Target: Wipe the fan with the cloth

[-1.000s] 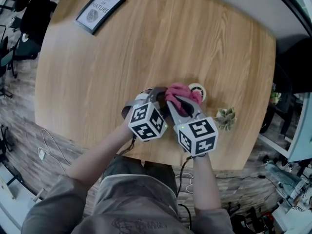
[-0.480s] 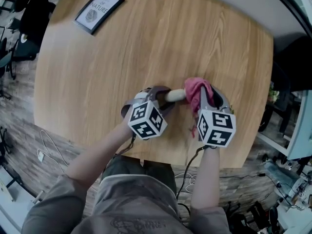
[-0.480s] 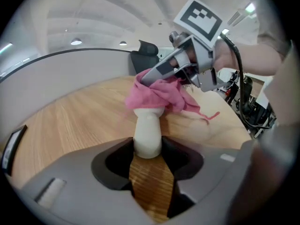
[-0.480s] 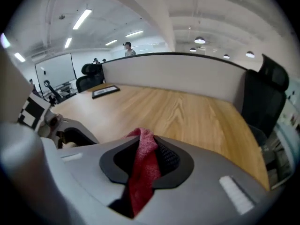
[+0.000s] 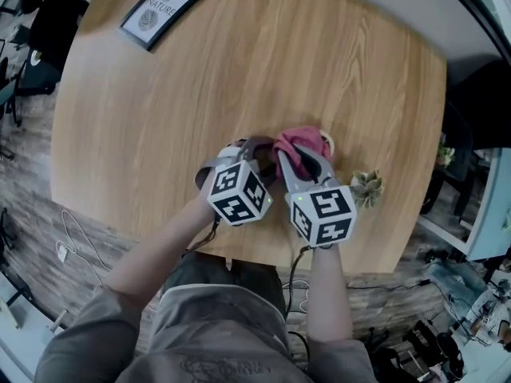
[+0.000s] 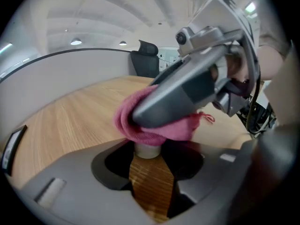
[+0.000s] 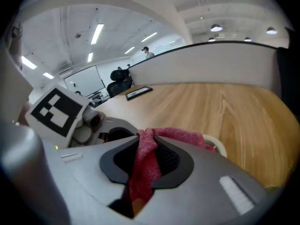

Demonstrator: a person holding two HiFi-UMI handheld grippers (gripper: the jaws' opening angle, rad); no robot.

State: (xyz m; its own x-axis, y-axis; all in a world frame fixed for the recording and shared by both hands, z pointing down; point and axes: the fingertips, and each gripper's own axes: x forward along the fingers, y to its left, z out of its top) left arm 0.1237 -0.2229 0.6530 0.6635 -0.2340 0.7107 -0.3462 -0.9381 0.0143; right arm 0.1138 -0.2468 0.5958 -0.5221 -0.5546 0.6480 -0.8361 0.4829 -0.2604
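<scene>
A small cream fan lies on the wooden table (image 5: 239, 70); its white round head (image 5: 326, 144) peeks out to the right of a pink cloth (image 5: 297, 144). My left gripper (image 5: 257, 152) is closed on the fan's handle (image 6: 147, 150), whose cream end shows between the jaws. My right gripper (image 5: 302, 156) is shut on the pink cloth (image 7: 145, 161) and presses it down over the fan just beside the left gripper. In the right gripper view the fan's ring (image 7: 216, 146) shows past the cloth. Most of the fan is hidden under cloth and grippers.
A small potted succulent (image 5: 366, 188) stands right of the right gripper, near the table's front edge. A black-framed print (image 5: 157, 13) lies at the far left corner. Floor and cables lie beyond the table's left edge.
The right gripper with the cloth swept right along the fan half a second ago, then came back left next to the left gripper. The left gripper has stayed in place.
</scene>
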